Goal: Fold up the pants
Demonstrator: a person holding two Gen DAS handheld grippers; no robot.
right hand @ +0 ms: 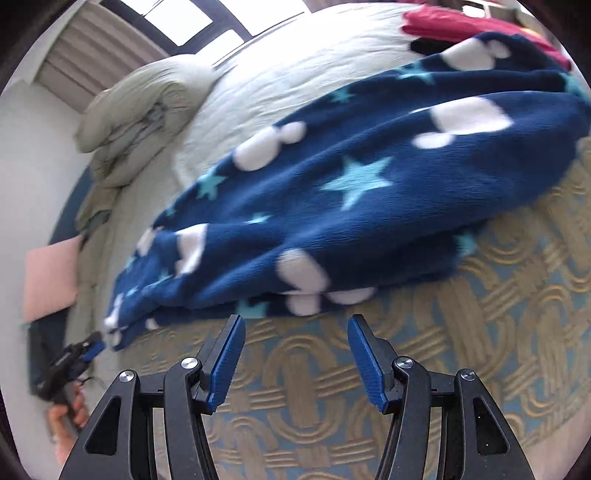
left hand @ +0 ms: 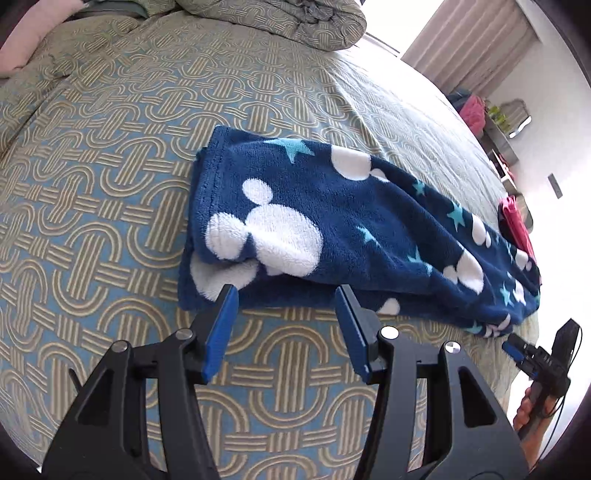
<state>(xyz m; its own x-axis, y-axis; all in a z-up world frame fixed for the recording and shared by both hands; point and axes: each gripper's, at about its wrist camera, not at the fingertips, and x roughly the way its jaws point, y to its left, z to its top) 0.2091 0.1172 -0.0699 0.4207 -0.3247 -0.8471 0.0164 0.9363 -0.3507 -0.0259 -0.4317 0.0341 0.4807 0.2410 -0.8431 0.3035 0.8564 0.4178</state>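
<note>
- Both tongs hang wide open over the bed, gripping nothing: my left tongs [left hand: 284, 295] sit just short of the pants' near edge, my right tongs [right hand: 295, 325] likewise, at the other end.
- Blue fleece pants [left hand: 332, 229], printed with white mouse heads and stars, lie lengthwise along the near edge of the bed [left hand: 92, 166], one leg apparently doubled over the other.
- I judge I'm placed one tool at each end so I can pinch the cloth and bring the ends together.
- Red clothes [right hand: 461, 22] lie just beyond the pants; a rolled quilt [left hand: 295, 22] sits at the far edge.
</note>
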